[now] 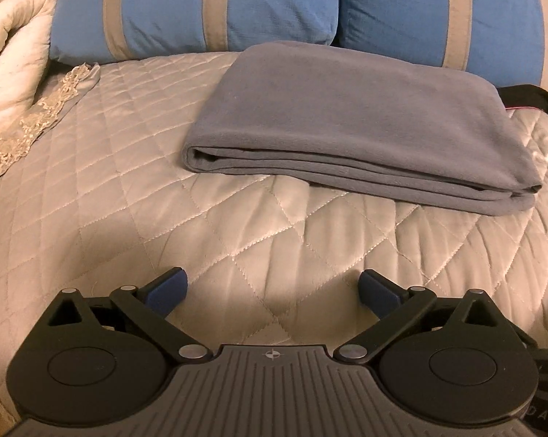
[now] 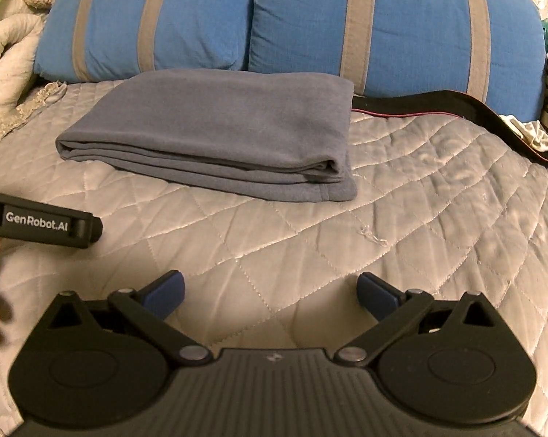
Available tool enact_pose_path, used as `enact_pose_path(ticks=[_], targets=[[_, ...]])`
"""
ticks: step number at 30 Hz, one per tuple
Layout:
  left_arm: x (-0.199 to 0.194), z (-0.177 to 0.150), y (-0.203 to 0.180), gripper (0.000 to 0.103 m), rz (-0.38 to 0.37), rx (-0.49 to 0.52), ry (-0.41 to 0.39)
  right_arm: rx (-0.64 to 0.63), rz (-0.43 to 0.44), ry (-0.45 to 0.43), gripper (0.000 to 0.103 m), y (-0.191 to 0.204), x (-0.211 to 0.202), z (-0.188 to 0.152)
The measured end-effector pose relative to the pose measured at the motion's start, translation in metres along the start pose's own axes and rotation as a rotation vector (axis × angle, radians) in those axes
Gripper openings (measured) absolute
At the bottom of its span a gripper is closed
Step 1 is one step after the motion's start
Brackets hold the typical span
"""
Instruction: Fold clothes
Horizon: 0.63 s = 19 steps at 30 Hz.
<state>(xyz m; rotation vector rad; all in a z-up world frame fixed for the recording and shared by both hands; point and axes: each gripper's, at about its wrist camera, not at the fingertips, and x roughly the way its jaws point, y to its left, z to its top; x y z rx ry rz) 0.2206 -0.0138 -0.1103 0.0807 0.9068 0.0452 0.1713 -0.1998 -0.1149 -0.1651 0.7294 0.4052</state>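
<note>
"GenRobot.AI" on left gripper (image 2: 42, 224).

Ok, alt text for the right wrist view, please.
A folded grey garment lies on a quilted bedspread before two blue striped pillows. The right gripper hangs open and empty in the foreground; the left gripper pokes in from the left edge.

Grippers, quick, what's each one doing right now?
Left gripper: open, holding nothing.
Right gripper: open, holding nothing.
</note>
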Motion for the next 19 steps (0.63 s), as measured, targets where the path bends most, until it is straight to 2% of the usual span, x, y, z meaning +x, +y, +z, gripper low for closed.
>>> enact_pose_path(ticks=[19], targets=[[-0.0002,-0.0008,-0.0031,0.103,0.015,-0.01,-0.004,-0.003,0.001,0.002,0.103,0.0005,0.0006,0.0]])
